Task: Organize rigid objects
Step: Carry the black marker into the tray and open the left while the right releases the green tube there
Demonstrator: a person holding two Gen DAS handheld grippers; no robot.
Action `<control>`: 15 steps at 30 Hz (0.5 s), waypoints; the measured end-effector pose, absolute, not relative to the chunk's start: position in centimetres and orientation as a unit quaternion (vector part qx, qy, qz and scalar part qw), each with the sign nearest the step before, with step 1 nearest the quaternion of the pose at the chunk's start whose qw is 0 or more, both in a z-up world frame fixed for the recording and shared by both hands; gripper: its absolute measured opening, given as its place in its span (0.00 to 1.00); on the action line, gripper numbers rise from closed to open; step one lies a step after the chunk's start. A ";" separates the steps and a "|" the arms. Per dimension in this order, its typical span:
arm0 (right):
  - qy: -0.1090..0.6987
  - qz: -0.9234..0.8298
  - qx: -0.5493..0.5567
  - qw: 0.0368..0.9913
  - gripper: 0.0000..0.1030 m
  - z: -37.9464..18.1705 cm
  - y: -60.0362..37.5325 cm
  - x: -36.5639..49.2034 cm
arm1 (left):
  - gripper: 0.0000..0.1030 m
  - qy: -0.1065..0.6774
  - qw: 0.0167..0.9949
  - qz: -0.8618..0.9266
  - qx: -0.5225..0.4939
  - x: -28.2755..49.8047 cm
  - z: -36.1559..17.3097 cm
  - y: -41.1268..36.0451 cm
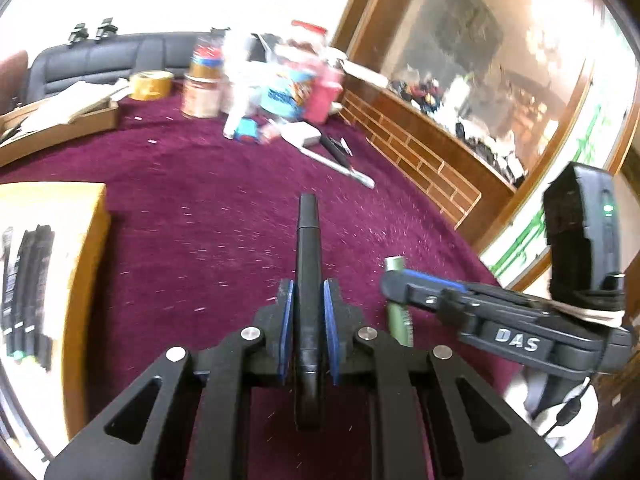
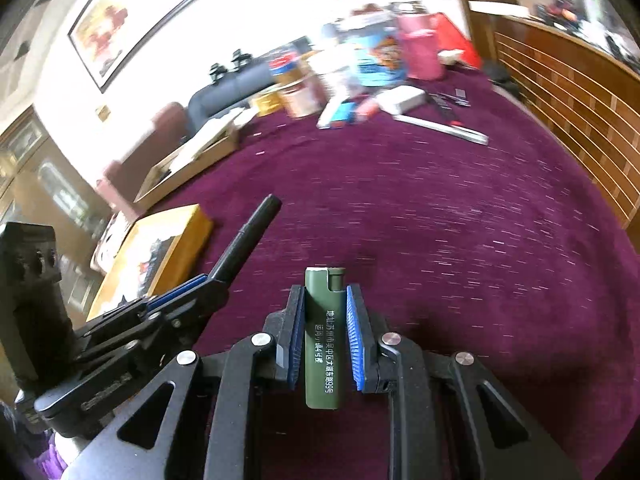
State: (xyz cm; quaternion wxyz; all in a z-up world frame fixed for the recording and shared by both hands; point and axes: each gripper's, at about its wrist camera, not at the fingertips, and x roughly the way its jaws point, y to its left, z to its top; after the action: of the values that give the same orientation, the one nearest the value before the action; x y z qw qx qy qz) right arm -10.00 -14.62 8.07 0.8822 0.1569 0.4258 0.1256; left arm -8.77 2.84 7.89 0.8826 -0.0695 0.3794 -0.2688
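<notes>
My left gripper (image 1: 309,292) is shut on a black pen (image 1: 307,248) that points forward above the purple cloth. It also shows in the right wrist view (image 2: 202,280), with the pen (image 2: 248,236) sticking out up and right. My right gripper (image 2: 325,294) is shut on a green lighter (image 2: 323,336) with white print, held upright between the blue pads. In the left wrist view the right gripper (image 1: 390,280) comes in from the right, with the lighter (image 1: 398,312) in it. A yellow-edged box (image 1: 76,240) holding several black pens lies at the left.
The purple tablecloth (image 1: 208,200) covers the table. At the far end stand jars, tape rolls (image 1: 151,85), a pink bottle (image 2: 420,50) and small boxes. A white ruler-like strip (image 1: 340,166) lies mid-right. An open cardboard box (image 2: 188,164) sits at the left, a wooden wall panel (image 2: 576,92) on the right.
</notes>
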 end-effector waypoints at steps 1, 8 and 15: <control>0.427 0.135 0.154 0.881 0.18 8.3 -13.6 -9.8 | 0.12 0.375 0.885 -0.264 -0.077 -9.2 8.2 4.1; 0.438 0.222 0.132 0.861 0.18 9.2 -5.0 -8.6 | 0.12 0.356 0.904 -0.200 -0.128 -11.7 8.6 12.9; 0.469 0.295 0.090 0.827 0.18 7.8 5.0 -7.4 | 0.12 0.353 0.913 -0.094 -0.183 -13.5 6.7 23.2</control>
State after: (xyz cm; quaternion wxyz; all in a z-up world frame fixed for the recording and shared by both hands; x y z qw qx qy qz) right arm -7.39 5.03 7.81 0.8275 0.0899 0.4693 0.2949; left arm -13.54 23.17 6.68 0.9127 -0.1829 0.3531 -0.0941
